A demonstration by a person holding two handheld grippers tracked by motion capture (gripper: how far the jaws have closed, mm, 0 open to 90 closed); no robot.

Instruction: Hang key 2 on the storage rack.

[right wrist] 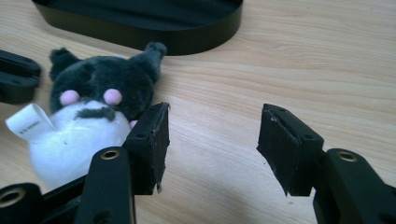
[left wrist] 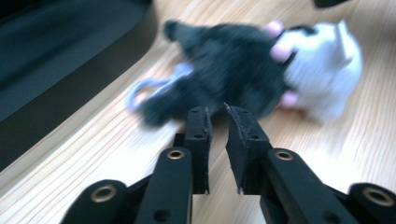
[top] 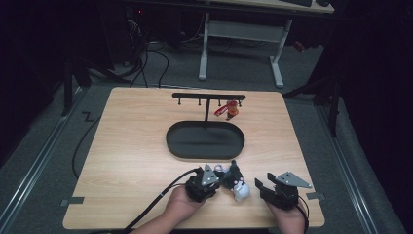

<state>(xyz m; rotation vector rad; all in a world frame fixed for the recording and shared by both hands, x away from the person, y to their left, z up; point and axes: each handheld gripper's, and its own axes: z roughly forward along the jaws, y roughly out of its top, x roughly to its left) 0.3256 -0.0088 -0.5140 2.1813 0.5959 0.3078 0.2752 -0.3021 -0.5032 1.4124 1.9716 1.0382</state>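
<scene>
A small plush toy (top: 237, 183) with a dark head, pink cheeks and a white body lies on the wooden table near the front edge. My left gripper (top: 220, 180) points at it from the left. In the left gripper view the plush (left wrist: 233, 74) and its lilac clip loop (left wrist: 154, 86) lie just beyond my left gripper (left wrist: 217, 109), which is shut, and I see nothing between the pads. To the right of the toy, my right gripper (top: 264, 181) is open. Bare wood lies between the jaws of the right gripper (right wrist: 215, 109), with the plush (right wrist: 93, 107) just left of them.
A black oval tray (top: 170, 139) sits at mid-table, right behind the toy. Behind it stands a black hook rack (top: 208, 96) with a red keychain charm (top: 229, 109) hanging at its right end. The table's front edge is close under both hands.
</scene>
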